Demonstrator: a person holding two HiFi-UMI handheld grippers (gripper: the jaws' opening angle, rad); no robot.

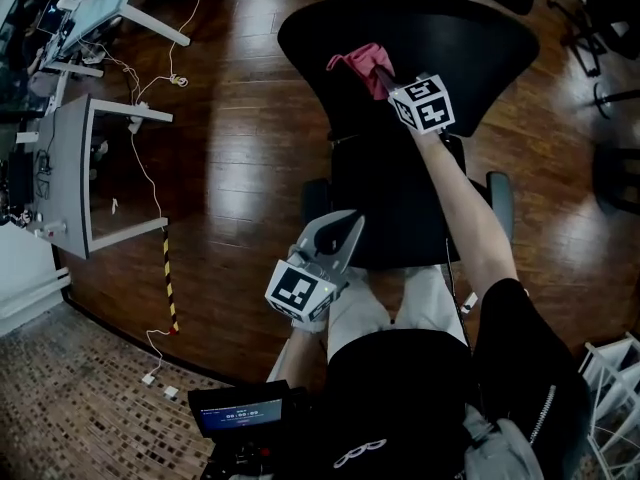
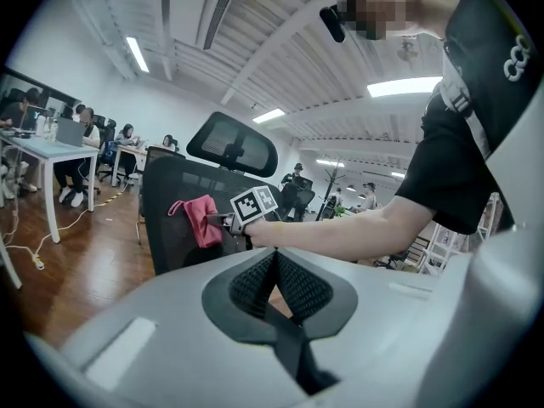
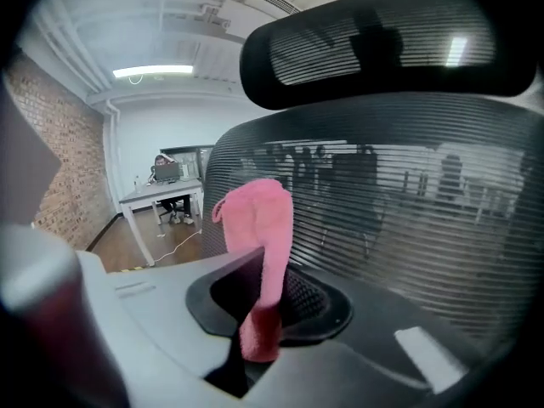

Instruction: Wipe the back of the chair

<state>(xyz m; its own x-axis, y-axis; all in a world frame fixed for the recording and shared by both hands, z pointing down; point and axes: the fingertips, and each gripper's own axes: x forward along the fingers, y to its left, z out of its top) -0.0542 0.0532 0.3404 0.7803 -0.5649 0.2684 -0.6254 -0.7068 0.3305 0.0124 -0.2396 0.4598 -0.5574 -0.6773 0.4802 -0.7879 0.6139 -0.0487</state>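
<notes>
The black mesh chair back [image 1: 470, 48] stands just past the seat [image 1: 390, 208] in front of me, and a pink cloth [image 1: 355, 60] sits against its upper part, left of centre, on the face toward the seat. My right gripper [image 1: 383, 76], at the end of my outstretched arm, is clenched on the cloth's lower end. In the right gripper view the fabric rises from between the jaws, and its folded top stands in front of the mesh, below the curved headrest [image 3: 382, 41]. I cannot tell from that view how firmly the cloth presses on the mesh. My left gripper [image 1: 345, 226] hangs low by my lap at the seat's near edge, well apart from the chair back. Its own view shows the jaws closed together with nothing between them. An armrest [image 1: 500, 203] juts out at the seat's right. Dark wooden floor [image 1: 230, 168] spreads all around the chair. A grey desk [image 1: 70, 168] stands off to the left, with a white cable [image 1: 140, 158] trailing past it and a yellow-and-black strip [image 1: 168, 278] lying on the boards nearby. In the left gripper view, people [image 2: 85, 126] sit at desks far down the room, under long ceiling lights [image 2: 136, 53].
</notes>
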